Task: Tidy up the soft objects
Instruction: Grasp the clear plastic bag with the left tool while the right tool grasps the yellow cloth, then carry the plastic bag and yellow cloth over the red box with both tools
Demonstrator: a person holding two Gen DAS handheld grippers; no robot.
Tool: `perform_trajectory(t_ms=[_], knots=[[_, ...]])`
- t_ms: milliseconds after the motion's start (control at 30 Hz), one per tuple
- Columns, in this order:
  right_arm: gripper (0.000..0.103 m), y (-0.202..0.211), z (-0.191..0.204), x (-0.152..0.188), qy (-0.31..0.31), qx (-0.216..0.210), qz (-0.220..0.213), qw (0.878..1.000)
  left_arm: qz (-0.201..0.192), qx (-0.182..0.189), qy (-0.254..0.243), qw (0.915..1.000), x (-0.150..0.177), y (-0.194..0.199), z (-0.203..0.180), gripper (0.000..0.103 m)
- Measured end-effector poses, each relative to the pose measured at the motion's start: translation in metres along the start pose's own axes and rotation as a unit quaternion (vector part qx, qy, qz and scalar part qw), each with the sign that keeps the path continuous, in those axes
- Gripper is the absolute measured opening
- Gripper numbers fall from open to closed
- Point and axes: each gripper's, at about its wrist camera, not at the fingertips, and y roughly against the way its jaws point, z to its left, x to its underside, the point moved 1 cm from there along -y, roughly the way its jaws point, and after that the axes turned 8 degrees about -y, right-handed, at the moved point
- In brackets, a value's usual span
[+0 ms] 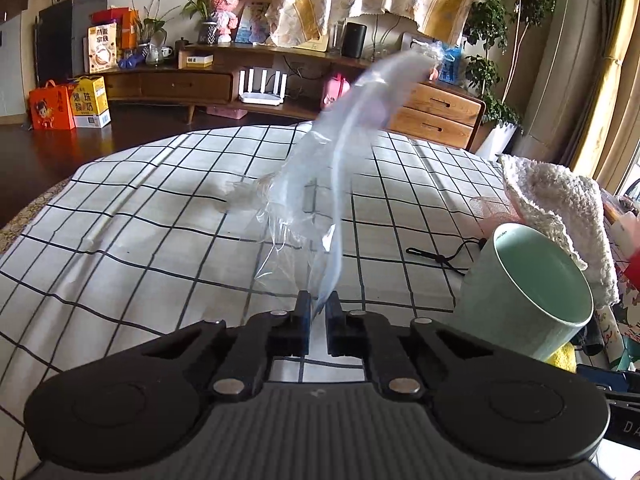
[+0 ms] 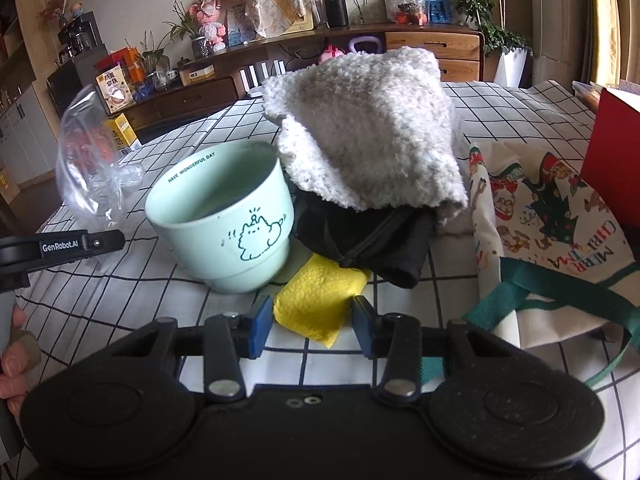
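**Sorting barely begun**

Left wrist view: the left gripper point(image 1: 319, 304) pinches a clear plastic bag point(image 1: 320, 184), lifted over the checked tablecloth point(image 1: 120, 216).

Right wrist view: the right gripper point(image 2: 312, 320) straddles a yellow napkin point(image 2: 316, 300) — jaws apart, not pressing. The fluffy towel point(image 2: 368, 128), black pouch point(image 2: 376, 236) and tote bag point(image 2: 552, 216) lie heaped, unsorted.

Table under a white cloth with black grid lines point(image 1: 160, 216), mint green ceramic cup point(image 2: 224, 220), folded yellow paper napkin point(image 2: 316, 300), black zipped pouch point(image 2: 372, 240), Christmas-print canvas tote bag point(image 2: 552, 248), thin black cord point(image 1: 440, 258)

Daylit interior; moderate brightness, strong fisheye curvature at edges.
Light enters from right-hand window point(image 1: 624, 128); plastic bag point(image 1: 340, 152) motion-blurred; corners vignetted.
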Motion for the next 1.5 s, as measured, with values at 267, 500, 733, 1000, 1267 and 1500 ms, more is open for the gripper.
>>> perform_trajectory(t_ms=[267,500,733,1000,1267,1500], knots=[[0.04,0.03,-0.009,0.008,-0.014,-0.023,0.005,1.0,-0.01,0.005,0.001,0.9999,0.002,0.028,-0.001,0.003],[0.039,0.067,-0.016,0.017,-0.027,-0.051,0.007,0.998,-0.01,0.022,0.008,0.9997,0.006,0.06,-0.008,0.003],[0.037,0.1,-0.022,0.024,-0.029,-0.071,-0.002,0.997,-0.006,0.045,0.013,0.9989,0.014,0.093,-0.022,0.003],[0.035,0.13,-0.034,0.031,-0.027,-0.079,-0.021,0.996,-0.011,0.077,0.0,0.997,0.016,0.128,-0.047,0.003],[0.035,0.164,-0.056,0.03,-0.043,-0.088,-0.056,0.994,-0.027,0.106,-0.027,0.9936,0.013,0.158,-0.084,0.003],[0.035,0.198,-0.083,0.018,-0.056,-0.088,-0.096,0.99,-0.046,0.145,-0.053,0.987,0.003,0.18,-0.121,0.003]])
